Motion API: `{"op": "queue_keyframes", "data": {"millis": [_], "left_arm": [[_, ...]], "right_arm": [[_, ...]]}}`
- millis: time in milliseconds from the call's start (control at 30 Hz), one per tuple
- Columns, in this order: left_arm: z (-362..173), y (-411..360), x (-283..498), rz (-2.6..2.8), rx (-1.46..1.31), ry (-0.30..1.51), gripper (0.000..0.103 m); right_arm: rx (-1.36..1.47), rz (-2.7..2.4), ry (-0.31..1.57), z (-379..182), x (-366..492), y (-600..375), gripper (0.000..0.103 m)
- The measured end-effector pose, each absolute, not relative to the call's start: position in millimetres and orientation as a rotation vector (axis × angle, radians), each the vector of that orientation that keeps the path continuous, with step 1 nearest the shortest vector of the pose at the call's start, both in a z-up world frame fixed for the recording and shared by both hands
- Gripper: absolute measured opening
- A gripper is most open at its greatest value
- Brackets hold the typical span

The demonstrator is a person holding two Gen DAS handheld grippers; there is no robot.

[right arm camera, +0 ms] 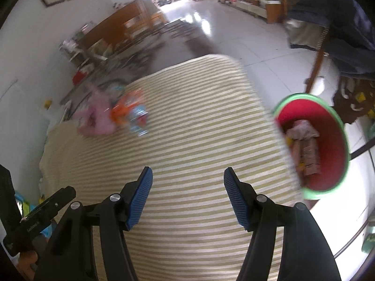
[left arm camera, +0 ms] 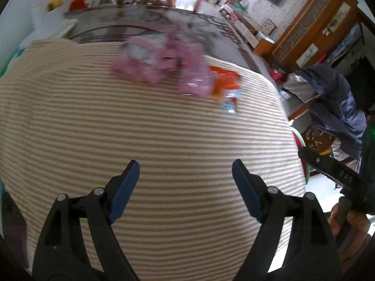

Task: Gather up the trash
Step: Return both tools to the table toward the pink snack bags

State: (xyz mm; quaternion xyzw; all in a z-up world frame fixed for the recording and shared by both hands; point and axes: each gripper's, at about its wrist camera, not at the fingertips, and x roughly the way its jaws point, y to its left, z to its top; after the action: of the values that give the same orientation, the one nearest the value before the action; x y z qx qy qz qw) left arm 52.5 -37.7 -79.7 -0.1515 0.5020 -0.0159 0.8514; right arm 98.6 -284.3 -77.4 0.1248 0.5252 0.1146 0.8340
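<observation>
Here both tools are seen empty over a striped cloth. The left tool (left arm camera: 185, 171) has its blue pads spread wide, with nothing but cloth showing between them; the right tool (right arm camera: 188, 178) is likewise released, its jaws apart and bare. Neither is touching anything.

Beneath them the striped cloth (left arm camera: 140, 128) covers the desk, and the near half of it is bare. Farther out, toward the far edge of the cloth, the trash is gathered in one loose heap: a crumpled pink plastic bag (left arm camera: 161, 63), an orange wrapper (left arm camera: 225, 79) just beside and partly under it, and a small pale blue packet (left arm camera: 230, 104) at the near end of the heap. The same heap is seen from the right wrist, blurred, as the pink bag (right arm camera: 98, 117), orange wrapper (right arm camera: 127, 110) and blue packet (right arm camera: 139, 119).

Off the right edge of the desk a red bin with a green rim (right arm camera: 311, 147) stands lower down, well apart from the heap; some crumpled pinkish waste already lies inside it.

The step in hand is judged to be the reach toward the remaining litter, with part of the collecting already done. Next, one tool would need to be carried across the cloth to the heap, lowered over a single piece, and closed on it; the thin plastic may slip or drag its neighbours along.
</observation>
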Motion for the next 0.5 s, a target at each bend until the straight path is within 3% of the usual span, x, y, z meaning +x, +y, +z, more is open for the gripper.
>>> {"op": "queue_keyframes", "data": {"millis": [300, 500], "left_arm": [[-78, 41, 24, 0.018, -0.354, 1.031, 0.078], [-89, 61, 23, 0.056, -0.411, 1.049, 0.078]], "right_arm": [[0.184, 0.377, 1.111, -74, 111, -181, 0.062], [0.045, 0.399, 1.058, -63, 180, -130, 0.062]]}}
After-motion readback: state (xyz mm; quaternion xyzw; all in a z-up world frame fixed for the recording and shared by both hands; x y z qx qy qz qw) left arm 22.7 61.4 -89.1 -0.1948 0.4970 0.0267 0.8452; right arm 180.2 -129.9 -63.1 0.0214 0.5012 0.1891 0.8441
